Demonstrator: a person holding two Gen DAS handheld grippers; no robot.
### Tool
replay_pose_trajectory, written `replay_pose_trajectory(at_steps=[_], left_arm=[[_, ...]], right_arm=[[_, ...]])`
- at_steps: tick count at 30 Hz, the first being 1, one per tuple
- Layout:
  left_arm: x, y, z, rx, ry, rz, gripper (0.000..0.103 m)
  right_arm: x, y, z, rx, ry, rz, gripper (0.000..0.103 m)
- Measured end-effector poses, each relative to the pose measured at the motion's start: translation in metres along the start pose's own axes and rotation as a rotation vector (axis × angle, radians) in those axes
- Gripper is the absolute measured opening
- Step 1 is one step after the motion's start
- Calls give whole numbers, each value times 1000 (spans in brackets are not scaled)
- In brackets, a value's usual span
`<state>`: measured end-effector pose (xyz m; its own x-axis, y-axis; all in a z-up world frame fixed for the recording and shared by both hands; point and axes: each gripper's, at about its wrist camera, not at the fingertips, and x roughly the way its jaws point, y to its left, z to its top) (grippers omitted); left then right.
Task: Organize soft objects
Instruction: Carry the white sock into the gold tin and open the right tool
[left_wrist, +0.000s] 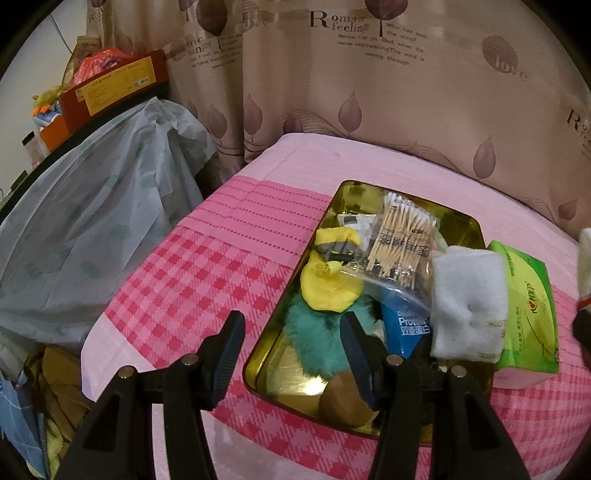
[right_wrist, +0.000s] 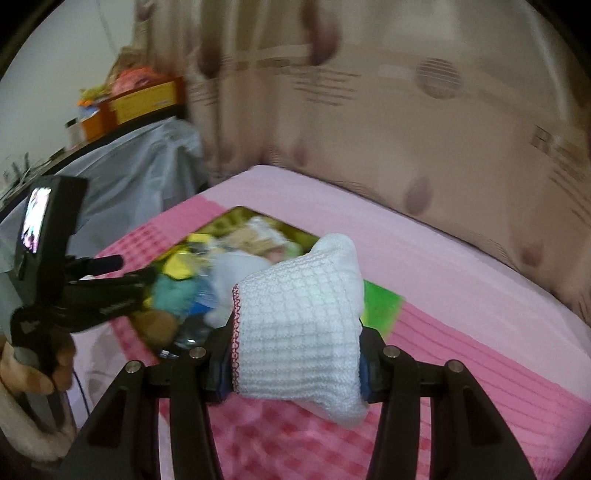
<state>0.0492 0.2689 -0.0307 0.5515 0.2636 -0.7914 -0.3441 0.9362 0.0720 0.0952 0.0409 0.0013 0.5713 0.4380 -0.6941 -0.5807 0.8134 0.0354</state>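
On the pink checked bedspread, bare toward 9 o'clock of the gold tin, the left gripper gapes over its near rim while the right gripper clamps a white knitted cloth.

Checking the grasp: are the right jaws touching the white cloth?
Touching. The right wrist view shows the white cloth pinched between the right gripper jaws, both pads pressed against its sides.

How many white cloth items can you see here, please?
2: a fluffy white folded towel on the gold tin's right edge beside the green tissue pack, and a white knitted cloth clamped in the right gripper. Others may be buried.
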Motion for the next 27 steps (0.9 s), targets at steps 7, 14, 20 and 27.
replay_pose_trajectory(at_steps=[7,14,20,27], left_arm=[[0,2,0,-2,-7,22,55],[2,4,1,-5,-2,28,55],[5,6,1,-10,2,29,55],[7,7,0,-15,9,33,55]], right_arm=[[37,36,13,-47,35,55,46],[68,37,18,-63,73,34,46],[96,29,23,-43,103,0,46],[117,28,30,-41,107,-36,47]])
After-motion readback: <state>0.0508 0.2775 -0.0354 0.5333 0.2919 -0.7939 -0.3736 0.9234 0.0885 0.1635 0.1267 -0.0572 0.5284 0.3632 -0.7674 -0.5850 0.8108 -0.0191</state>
